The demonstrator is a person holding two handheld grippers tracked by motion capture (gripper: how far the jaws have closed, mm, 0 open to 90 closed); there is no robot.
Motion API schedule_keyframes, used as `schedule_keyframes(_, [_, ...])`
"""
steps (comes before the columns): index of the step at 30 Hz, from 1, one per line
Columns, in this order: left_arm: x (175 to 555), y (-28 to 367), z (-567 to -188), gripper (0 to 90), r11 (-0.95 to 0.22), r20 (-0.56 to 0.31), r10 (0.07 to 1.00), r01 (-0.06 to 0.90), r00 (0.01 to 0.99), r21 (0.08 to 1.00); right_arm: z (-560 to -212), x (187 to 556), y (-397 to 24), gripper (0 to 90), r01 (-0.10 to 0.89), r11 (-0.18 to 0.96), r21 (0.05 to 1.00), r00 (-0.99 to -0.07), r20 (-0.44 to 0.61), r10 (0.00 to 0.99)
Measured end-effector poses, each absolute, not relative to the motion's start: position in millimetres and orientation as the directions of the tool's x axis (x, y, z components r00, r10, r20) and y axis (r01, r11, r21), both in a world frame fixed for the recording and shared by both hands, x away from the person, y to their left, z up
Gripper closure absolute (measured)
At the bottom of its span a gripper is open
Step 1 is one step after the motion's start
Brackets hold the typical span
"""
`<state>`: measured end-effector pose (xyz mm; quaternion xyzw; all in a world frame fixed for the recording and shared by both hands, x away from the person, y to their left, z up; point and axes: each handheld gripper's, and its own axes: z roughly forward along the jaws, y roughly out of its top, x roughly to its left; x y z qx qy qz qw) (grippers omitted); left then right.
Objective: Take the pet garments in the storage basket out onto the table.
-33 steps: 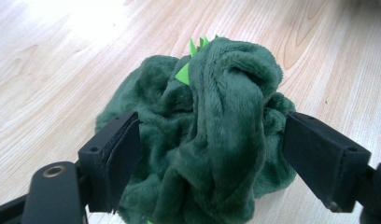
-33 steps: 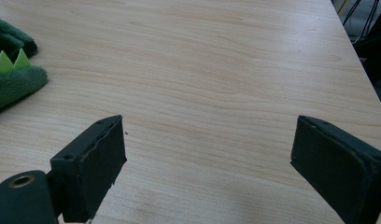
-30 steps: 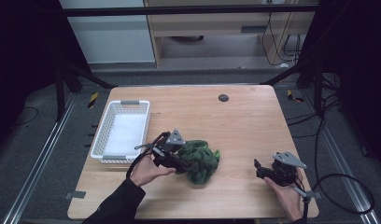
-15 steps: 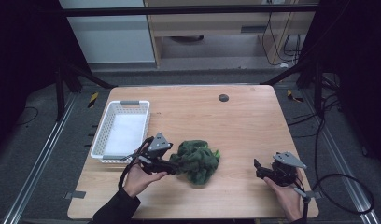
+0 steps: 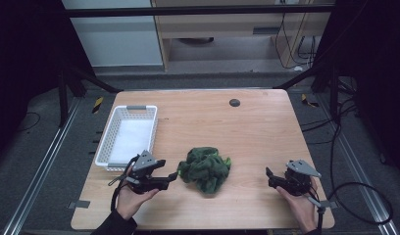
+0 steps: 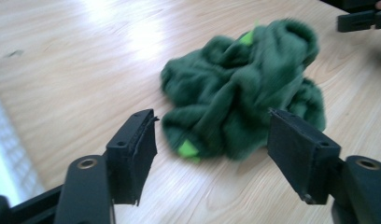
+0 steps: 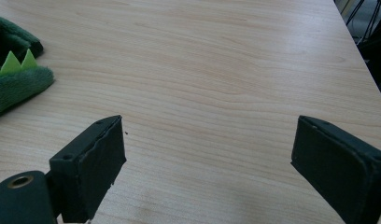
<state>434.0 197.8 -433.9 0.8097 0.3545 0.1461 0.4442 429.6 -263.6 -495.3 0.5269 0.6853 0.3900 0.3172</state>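
Observation:
A crumpled dark green plush cloth [image 5: 205, 168] with light green spikes lies on the wooden table [image 5: 247, 132], near the front middle. My left gripper [image 5: 171, 176] sits just left of it, lying level and pointing at it. In the left gripper view the cloth [image 6: 240, 93] lies just beyond the left gripper [image 6: 212, 156]. Its jaws have just been closing, stand apart and hold nothing. My right gripper [image 5: 268, 176] rests open near the front right, well clear of the cloth. In the right gripper view the right gripper [image 7: 221, 163] spans bare wood, and a corner of the cloth [image 7: 16, 79] shows at far left.
A white mesh basket [image 5: 127, 137] stands at the table's left edge, behind my left hand. A small dark round spot [image 5: 234, 102] marks the far middle of the table. The right gripper's jaws [image 6: 361, 18] show at the top right of the left gripper view.
My left gripper has drawn back from over the green cloth, to the left and toward the near edge, and sunk lower. The cloth stays on the table. The right gripper has not moved.

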Motion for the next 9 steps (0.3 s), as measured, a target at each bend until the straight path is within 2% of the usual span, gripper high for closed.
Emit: schedule_keyframes(9, [419, 229, -452, 39.8, -0.298, -0.121, 0.758, 0.505, 0.641, 0.81, -496, 428, -263, 9.6, 0.473, 0.149, 0.868, -0.252, -0.029, 0.967])
